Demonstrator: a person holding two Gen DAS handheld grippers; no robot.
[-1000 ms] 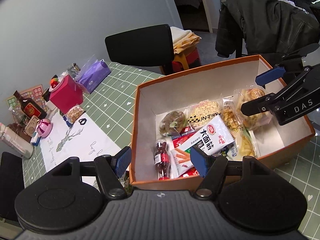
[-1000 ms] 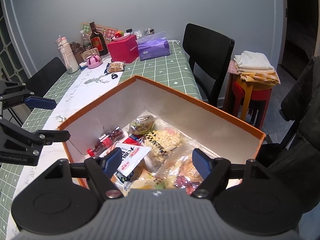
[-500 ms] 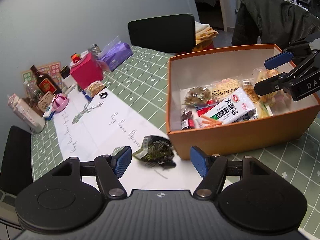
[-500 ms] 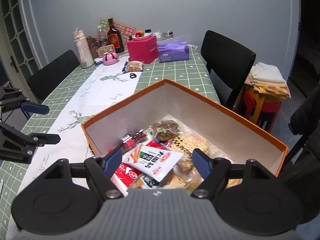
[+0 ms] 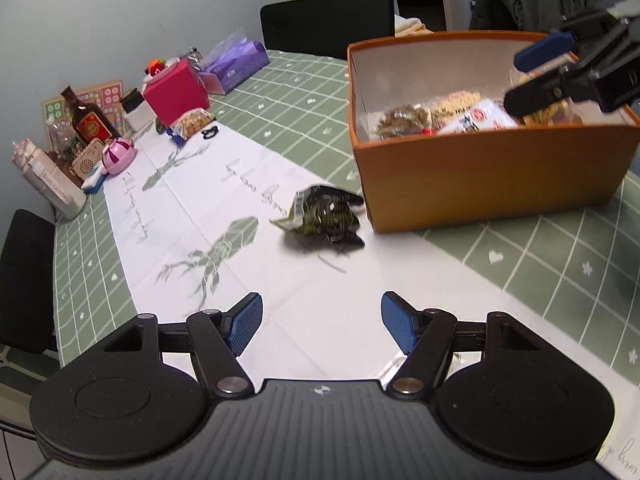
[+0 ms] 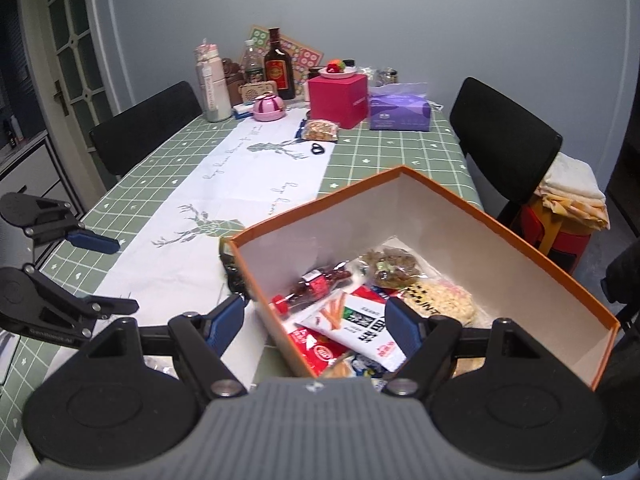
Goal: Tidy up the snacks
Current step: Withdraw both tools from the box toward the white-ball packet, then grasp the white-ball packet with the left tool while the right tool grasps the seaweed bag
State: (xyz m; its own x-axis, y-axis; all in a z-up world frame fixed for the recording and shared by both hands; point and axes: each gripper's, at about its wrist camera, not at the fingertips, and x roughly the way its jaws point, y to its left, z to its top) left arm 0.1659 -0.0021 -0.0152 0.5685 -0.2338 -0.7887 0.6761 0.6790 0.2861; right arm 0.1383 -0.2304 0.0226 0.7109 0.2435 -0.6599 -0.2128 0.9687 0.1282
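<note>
- Your left gripper (image 5: 322, 322) stands open with nothing between its blue pads; the jaws have just been opening a little further, over bare white table runner (image 5: 240, 184).
- The dark snack packet (image 5: 324, 216) lies on that runner straight ahead of the left gripper and slightly to the right of its centre line, just beside the near corner of the orange box (image 5: 492, 172). Whether it touches the box wall you cannot tell from here; it looks to be only a sliver apart.
- The packet's long axis runs roughly across your line of reach, crumpled, with a pale torn flap on its left end.
- Your right gripper (image 6: 316, 316) is also open and empty, hanging over the near end of the box above the white noodle-snack packet (image 6: 356, 324). From its camera only a dark edge of the loose packet shows past the box corner.
- So the left hand is the nearer one with a clear path: forward and down, jaws straddling the packet's short dimension.
- The box wall sits close on the right, so the right-hand pad probably has little room.
</note>
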